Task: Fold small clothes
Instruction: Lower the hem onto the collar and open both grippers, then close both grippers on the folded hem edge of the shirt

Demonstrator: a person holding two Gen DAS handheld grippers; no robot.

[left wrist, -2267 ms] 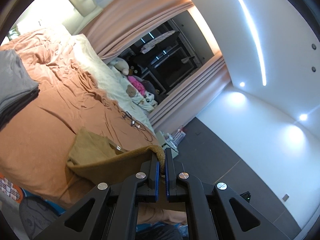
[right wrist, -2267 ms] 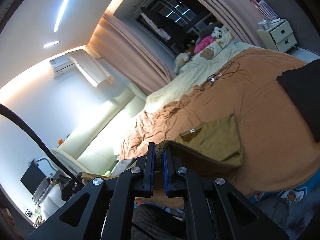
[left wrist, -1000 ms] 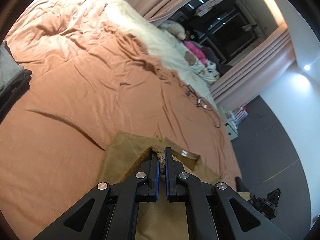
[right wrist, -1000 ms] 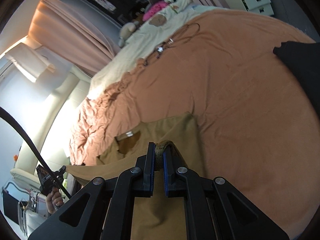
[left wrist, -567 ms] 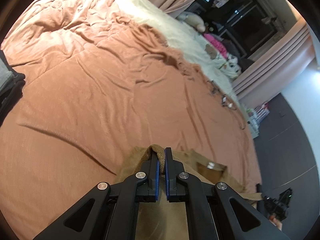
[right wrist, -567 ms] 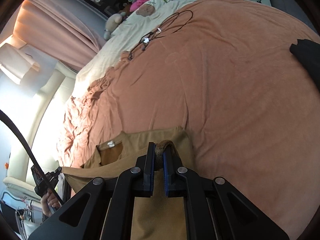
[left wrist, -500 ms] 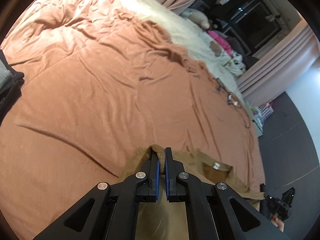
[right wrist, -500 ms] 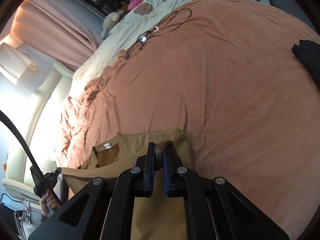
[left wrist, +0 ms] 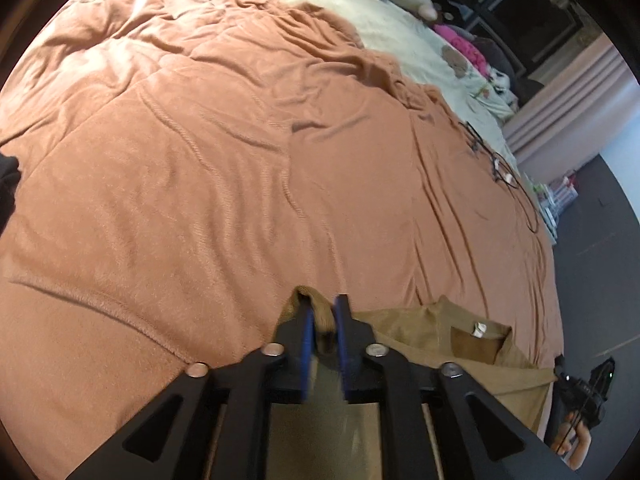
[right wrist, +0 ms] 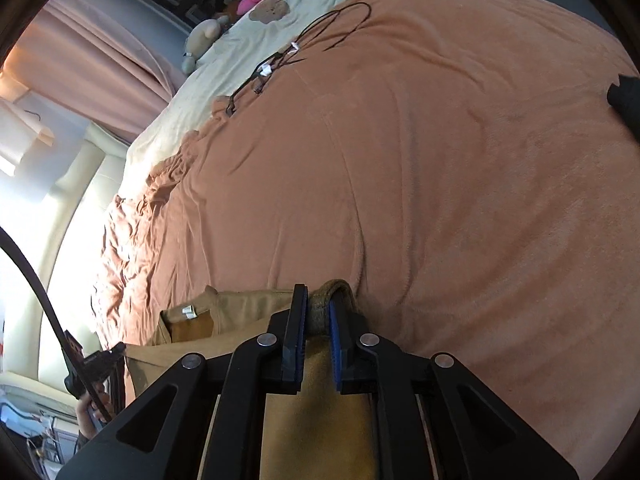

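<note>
both grippers — left gripper (left wrist: 322, 316), right gripper (right wrist: 318, 312) — parted around shirt (left wrist: 424, 328) hem; only right view shows headboard (right wrist: 76, 184).

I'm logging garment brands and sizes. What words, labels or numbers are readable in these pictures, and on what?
No text can be read.
White neck tag on the tan shirt: too small and blurred.
White tags on the black cable on the blanket: no print legible.

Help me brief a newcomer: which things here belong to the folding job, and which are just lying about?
Job: olive garment, left gripper, right gripper.
Lying about: black cable, plush toy, dark clothing.
</note>
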